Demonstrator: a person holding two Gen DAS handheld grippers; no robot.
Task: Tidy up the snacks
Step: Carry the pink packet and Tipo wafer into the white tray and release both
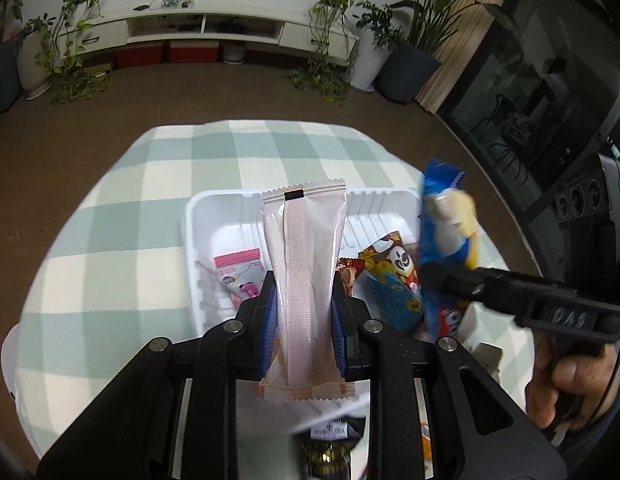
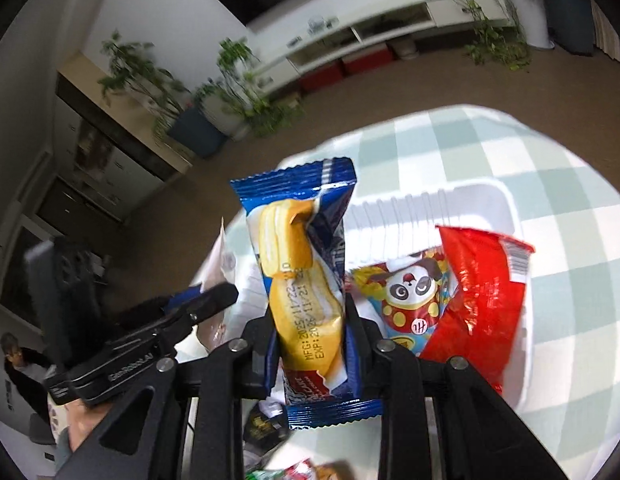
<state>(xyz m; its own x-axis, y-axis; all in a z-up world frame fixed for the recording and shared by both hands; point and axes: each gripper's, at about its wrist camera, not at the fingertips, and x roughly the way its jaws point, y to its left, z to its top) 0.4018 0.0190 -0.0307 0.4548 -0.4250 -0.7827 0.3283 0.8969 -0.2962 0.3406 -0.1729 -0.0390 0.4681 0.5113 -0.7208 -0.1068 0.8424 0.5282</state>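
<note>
While the left gripper (image 1: pixel 303 312) clamps a pale pink sachet (image 1: pixel 303 276) upright above the white tray (image 1: pixel 213 216), the right gripper (image 2: pixel 312 344) pinches a blue cake bar (image 2: pixel 305 280) beside the tray's panda pack (image 2: pixel 410 300) and red pack (image 2: pixel 482 304).

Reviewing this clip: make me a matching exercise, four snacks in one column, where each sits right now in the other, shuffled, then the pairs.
1. pale pink packet
2. blue cake packet
3. panda packet
4. red packet

A. lying in the white tray, beside the panda packet
B. clamped in the right gripper
C. lying in the tray, cartoon face up
D. clamped in the left gripper

Pairs: 1-D, 2-B, 3-C, 4-A
</note>
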